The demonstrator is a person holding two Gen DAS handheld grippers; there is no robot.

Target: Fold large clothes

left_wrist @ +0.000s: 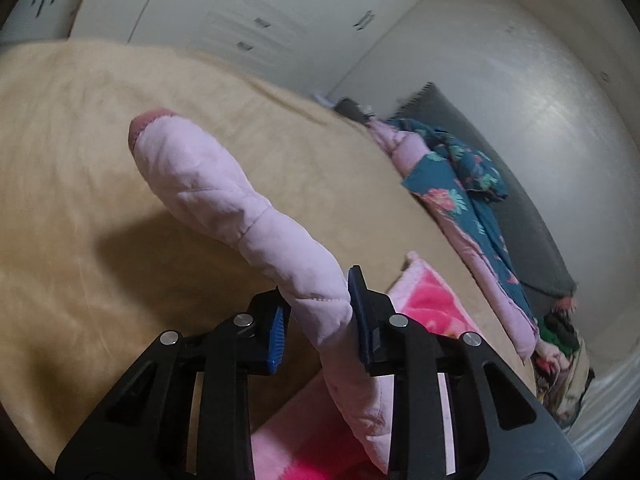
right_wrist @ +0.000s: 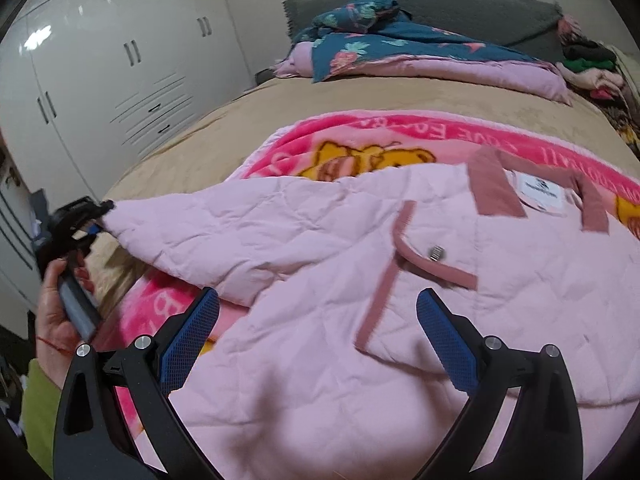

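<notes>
A pale pink quilted jacket (right_wrist: 320, 240) with dusty-rose trim lies spread on a bright pink cartoon blanket (right_wrist: 360, 136) on the bed. My left gripper (left_wrist: 318, 312) is shut on the jacket's sleeve (left_wrist: 224, 192), which is lifted off the bed and juts forward with its rose cuff at the far end. In the right wrist view the left gripper (right_wrist: 86, 216) is at the left edge in a hand, pinching the sleeve's end. My right gripper (right_wrist: 318, 300) hovers open above the jacket's body, with nothing between its blue pads (right_wrist: 188, 340).
A beige bedspread (left_wrist: 80, 200) covers the bed. A teal floral quilt with pink lining (right_wrist: 380, 48) lies along the grey headboard (right_wrist: 460, 4). A pile of clothes (right_wrist: 592, 68) sits at the far right. White wardrobes (right_wrist: 120, 72) stand beyond the bed.
</notes>
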